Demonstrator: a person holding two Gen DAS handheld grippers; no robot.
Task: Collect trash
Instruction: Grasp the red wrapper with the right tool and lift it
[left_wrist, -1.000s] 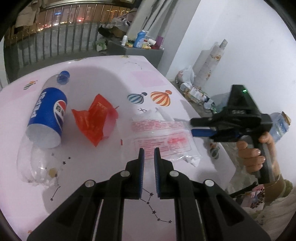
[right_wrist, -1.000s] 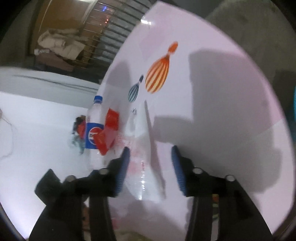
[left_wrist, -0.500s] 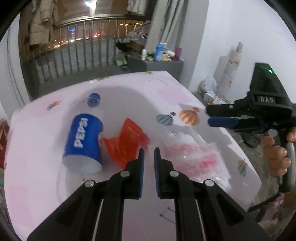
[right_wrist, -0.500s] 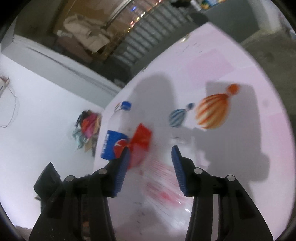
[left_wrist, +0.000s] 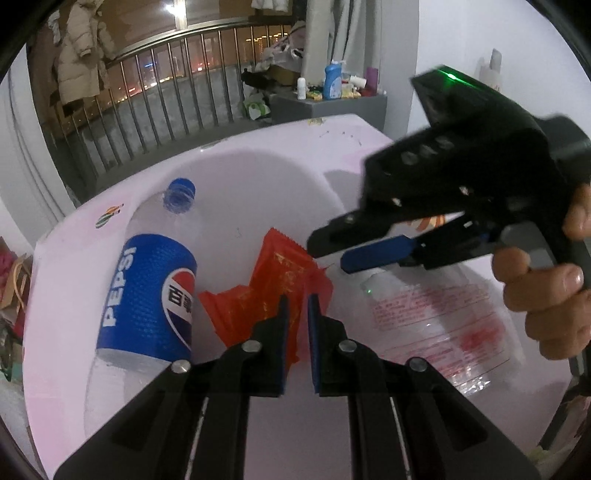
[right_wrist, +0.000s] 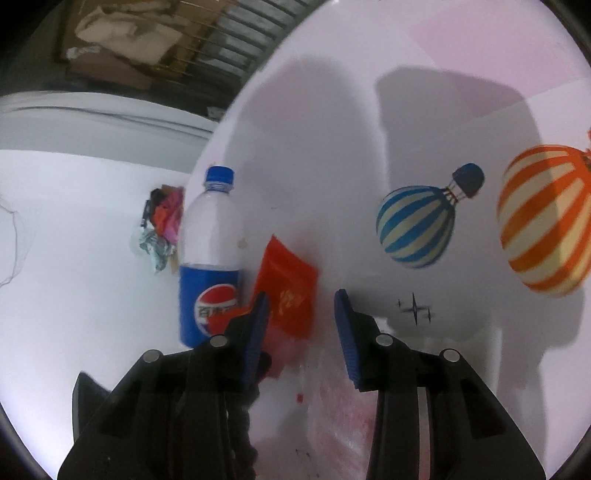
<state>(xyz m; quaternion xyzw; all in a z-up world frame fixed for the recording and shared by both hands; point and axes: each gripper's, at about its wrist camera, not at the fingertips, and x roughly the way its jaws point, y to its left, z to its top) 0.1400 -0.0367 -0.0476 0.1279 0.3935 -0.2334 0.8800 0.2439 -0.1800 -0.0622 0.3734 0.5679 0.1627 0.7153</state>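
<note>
Closing in on the trash pile, the right gripper (right_wrist: 299, 306) has swung across from the table's edge and now hangs over the red wrapper (right_wrist: 291, 291); its jaws are narrowing as it goes, with nothing pinched between the pads yet, the wrapper's upper half showing in the gap just ahead of the tips. Left of that gripper lies the Pepsi bottle (right_wrist: 210, 266), cap pointing away; under and behind its fingers sits the clear plastic bag (right_wrist: 332, 417) with red print. The left gripper (left_wrist: 295, 306) has shifted too, from above the clear bag toward the wrapper, jaws nearly together and empty, tips hovering over the wrapper's near edge (left_wrist: 280, 280). Bottle (left_wrist: 147, 291) is just left of it, bag (left_wrist: 436, 325) to its right, the other gripper (left_wrist: 332, 251) up ahead. Both tools now converge on one item, so the wrapper looks like the first pick; no piece is collected yet, all three still lie on the pink table (left_wrist: 258, 177).
</note>
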